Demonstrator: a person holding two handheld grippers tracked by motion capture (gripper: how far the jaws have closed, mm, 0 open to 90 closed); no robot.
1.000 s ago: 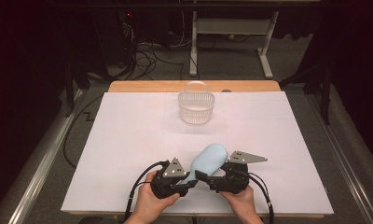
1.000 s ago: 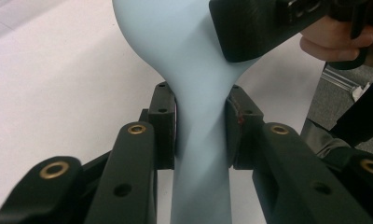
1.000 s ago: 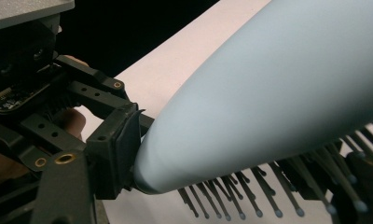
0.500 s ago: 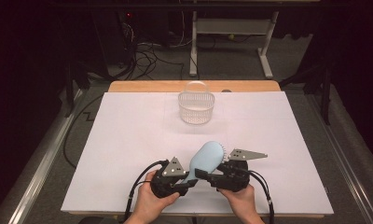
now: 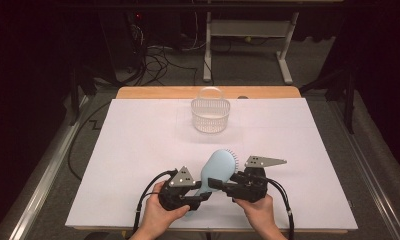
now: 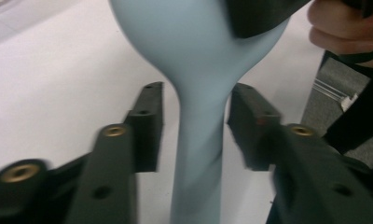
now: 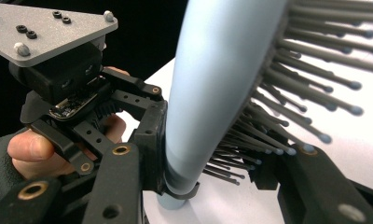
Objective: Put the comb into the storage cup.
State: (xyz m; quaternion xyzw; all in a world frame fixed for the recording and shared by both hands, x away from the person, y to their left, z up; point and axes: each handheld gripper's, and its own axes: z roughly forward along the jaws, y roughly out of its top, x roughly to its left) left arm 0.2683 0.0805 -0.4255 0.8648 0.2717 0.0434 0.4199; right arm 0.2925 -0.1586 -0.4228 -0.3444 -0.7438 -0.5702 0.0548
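Note:
A pale blue hairbrush (image 5: 219, 165) is held just above the white table top, near its front edge, with the bristles facing right. My right gripper (image 5: 223, 184) is shut on the brush head (image 7: 222, 70), one jaw against the smooth back and the other in the bristles (image 7: 287, 130). My left gripper (image 5: 200, 192) is open around the handle (image 6: 198, 154). In the left gripper view a small gap shows on each side between the jaws and the handle. Both hands sit close together.
A clear plastic basket (image 5: 210, 116) with a handle stands at the far middle of the white table sheet (image 5: 138, 145). A wooden table edge (image 5: 158, 92) runs behind it. Beyond it are cables and a desk frame on the floor.
The brush and both grippers have barely moved. The brush head has drifted slightly left and the right gripper's grey plate sits slightly higher.

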